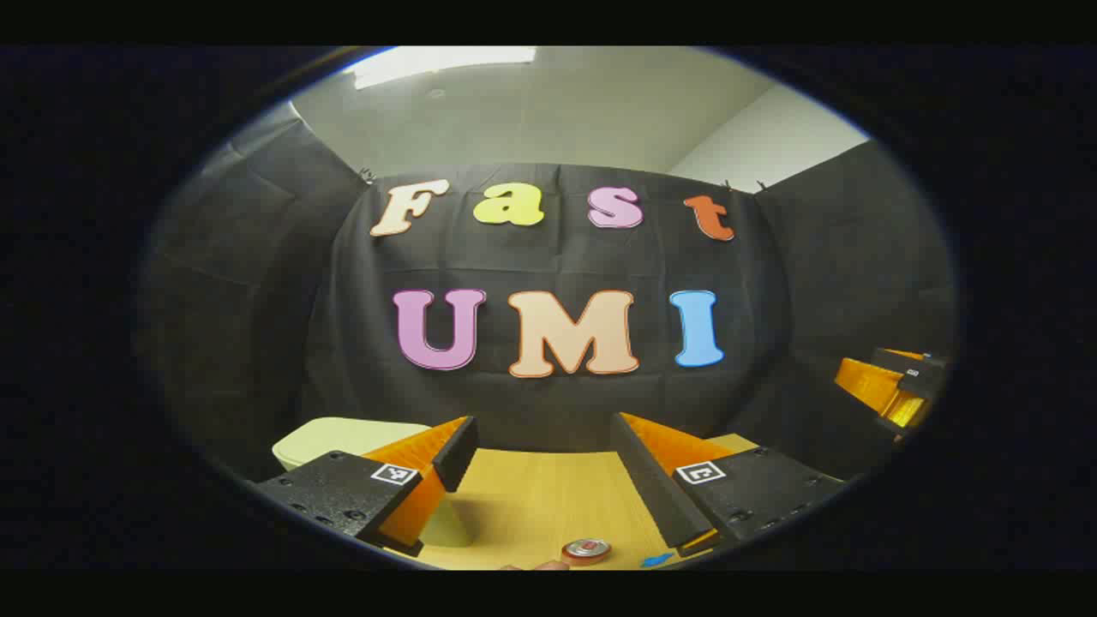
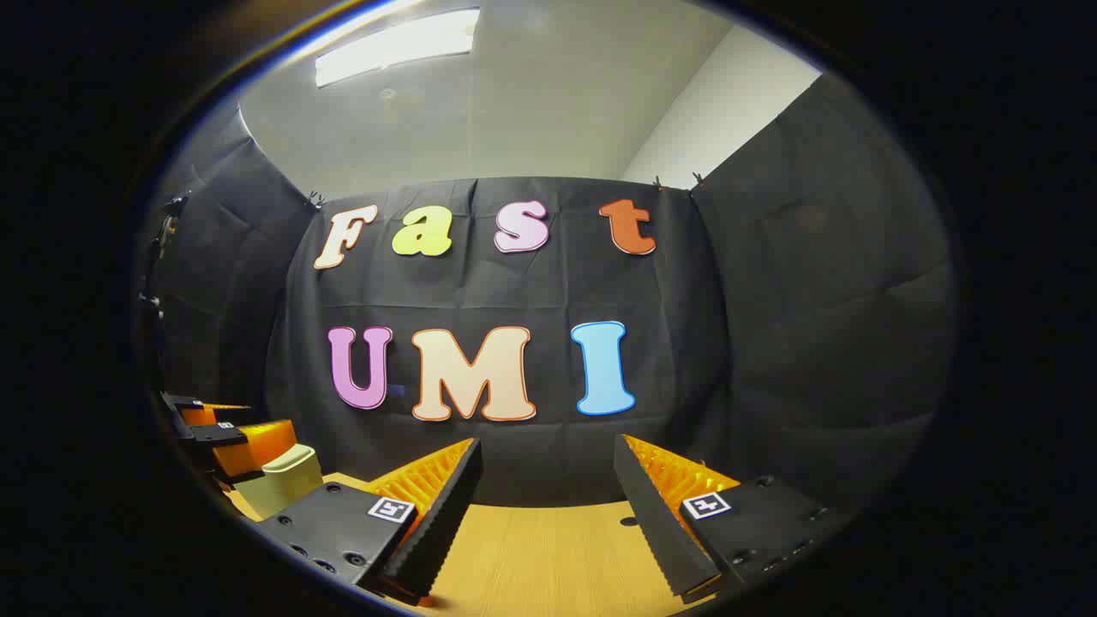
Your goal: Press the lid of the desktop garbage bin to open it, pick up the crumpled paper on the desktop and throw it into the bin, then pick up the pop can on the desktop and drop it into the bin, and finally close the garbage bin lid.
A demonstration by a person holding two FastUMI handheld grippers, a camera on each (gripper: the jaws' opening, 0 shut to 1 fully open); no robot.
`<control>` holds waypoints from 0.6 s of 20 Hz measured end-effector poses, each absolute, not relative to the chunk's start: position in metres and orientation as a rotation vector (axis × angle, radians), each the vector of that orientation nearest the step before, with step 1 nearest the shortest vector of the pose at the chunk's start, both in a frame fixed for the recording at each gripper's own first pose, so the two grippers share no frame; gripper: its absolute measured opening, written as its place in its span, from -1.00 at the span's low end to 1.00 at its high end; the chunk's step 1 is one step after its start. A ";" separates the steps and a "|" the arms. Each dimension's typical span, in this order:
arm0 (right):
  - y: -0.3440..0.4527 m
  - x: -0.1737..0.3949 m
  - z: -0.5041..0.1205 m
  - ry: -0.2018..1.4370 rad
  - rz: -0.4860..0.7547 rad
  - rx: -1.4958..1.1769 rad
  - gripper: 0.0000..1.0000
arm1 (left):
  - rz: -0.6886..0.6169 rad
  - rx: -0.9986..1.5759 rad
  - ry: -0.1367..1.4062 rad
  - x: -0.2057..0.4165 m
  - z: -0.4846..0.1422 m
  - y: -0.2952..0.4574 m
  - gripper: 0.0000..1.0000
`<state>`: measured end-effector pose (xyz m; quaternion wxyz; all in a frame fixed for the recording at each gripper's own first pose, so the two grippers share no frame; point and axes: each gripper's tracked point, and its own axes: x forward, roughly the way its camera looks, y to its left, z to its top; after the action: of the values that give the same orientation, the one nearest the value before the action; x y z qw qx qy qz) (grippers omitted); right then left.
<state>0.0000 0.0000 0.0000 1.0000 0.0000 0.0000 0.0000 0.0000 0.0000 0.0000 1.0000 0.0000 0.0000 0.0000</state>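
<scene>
Bin [image 1: 343,439] first: in the left gripper view the pale garbage bin stands at the far left of the wooden worktop [image 1: 531,506], partly behind the left finger of the left tool [image 1: 543,458]. Its lid looks flat and down, so by the look of it the opening press is not yet done, though the part nearest the camera is hidden by the finger. That tool hangs above the worktop with its jaws wide apart and nothing between them. Moving right along the bottom edge, the pop can [image 1: 586,549] shows its top just below the gap between the fingers, standing on the worktop and untouched. A small blue scrap [image 1: 657,560] lies just beside it to the right. Whether the pale bit at the very edge left of the can is the crumpled paper cannot be told. At the far right of this view the other tool appears, held up off the worktop.

In the right gripper view the bin [image 2: 287,480] sits at the lower left with the left tool just above and beside it. The right tool [image 2: 547,480] is also spread wide and empty over bare wood. Judged from this, every step of the task remains.
</scene>
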 end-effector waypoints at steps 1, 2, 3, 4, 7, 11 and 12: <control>0.000 0.002 -0.002 0.003 0.003 -0.001 0.94 | 0.004 0.011 -0.012 0.002 0.003 0.000 0.87; 0.002 0.004 -0.005 0.011 0.007 0.002 0.94 | 0.010 0.019 -0.022 0.003 0.005 0.001 0.89; 0.003 0.005 -0.009 0.021 0.009 0.007 0.94 | 0.011 0.021 -0.025 0.004 0.003 0.000 0.87; 0.006 0.007 -0.012 0.031 0.014 0.013 0.93 | 0.013 0.020 -0.023 0.005 0.002 -0.001 0.84; 0.009 0.010 -0.016 0.038 0.025 0.019 0.94 | 0.027 0.017 -0.013 0.007 -0.001 0.002 0.84; 0.014 0.015 -0.021 0.051 0.044 0.026 0.94 | 0.037 0.018 -0.004 0.010 -0.005 0.002 0.84; 0.014 0.016 -0.021 0.052 0.048 0.026 0.94 | 0.038 0.019 0.001 0.011 -0.005 0.002 0.84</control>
<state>0.0163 0.0140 -0.0215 0.9993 0.0129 0.0259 0.0238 0.0114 0.0020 -0.0052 0.9998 0.0093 0.0004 0.0189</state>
